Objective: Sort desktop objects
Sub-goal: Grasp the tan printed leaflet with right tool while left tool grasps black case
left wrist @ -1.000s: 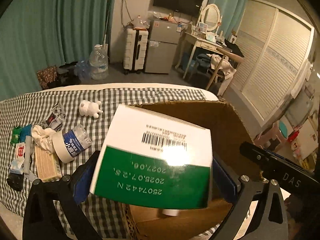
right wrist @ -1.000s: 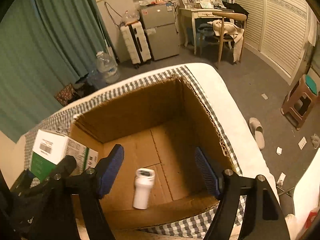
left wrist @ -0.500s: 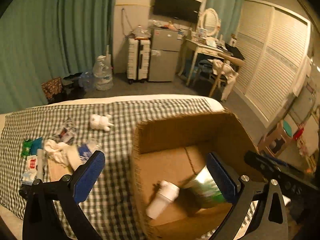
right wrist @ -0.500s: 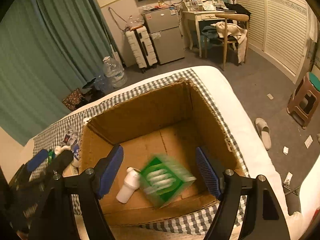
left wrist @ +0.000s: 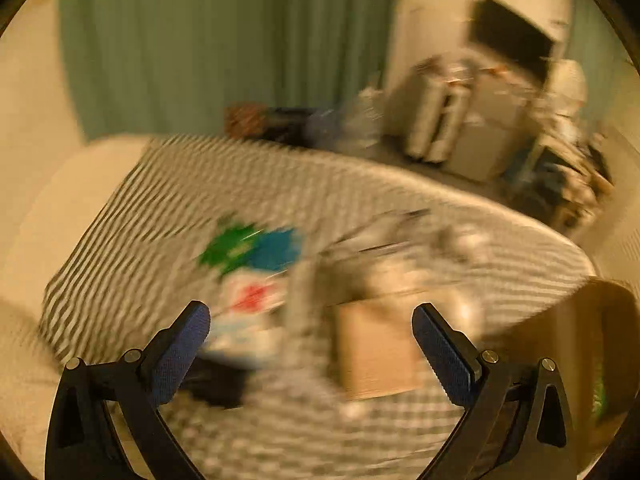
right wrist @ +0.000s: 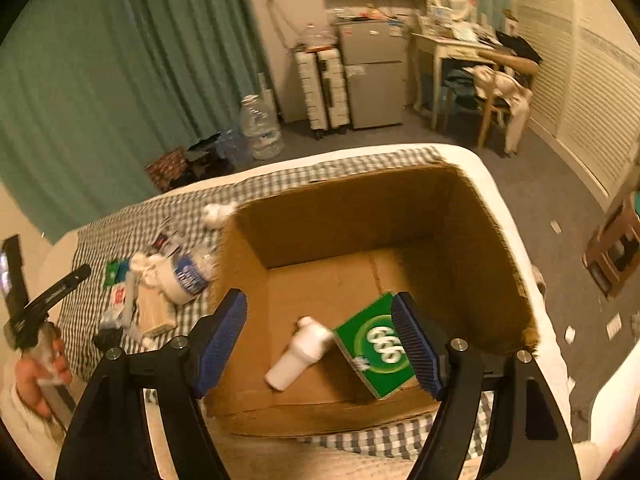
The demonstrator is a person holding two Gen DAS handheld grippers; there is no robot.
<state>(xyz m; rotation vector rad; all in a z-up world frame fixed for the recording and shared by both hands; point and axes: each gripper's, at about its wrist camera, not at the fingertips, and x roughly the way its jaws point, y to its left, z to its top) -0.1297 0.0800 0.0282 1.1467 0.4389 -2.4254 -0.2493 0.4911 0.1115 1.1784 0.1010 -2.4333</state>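
my right gripper (right wrist: 319,342) wide and empty above cardboard box (right wrist: 492,248), green carton (right wrist: 374,346) and white bottle (right wrist: 298,354) inside, my left gripper (left wrist: 311,354) wide, empty, over blurred clutter on checkered cloth (left wrist: 168,200)

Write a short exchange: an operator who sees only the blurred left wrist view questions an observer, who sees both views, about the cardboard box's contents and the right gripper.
Operator: My picture is smeared. What is inside the cardboard box?
Observer: A green box lies tilted on the floor of the cardboard box, next to a white bottle on its side.
Operator: Is the right gripper carrying anything?
Observer: No. The right gripper hangs open above the cardboard box, with nothing gripped between its pads.
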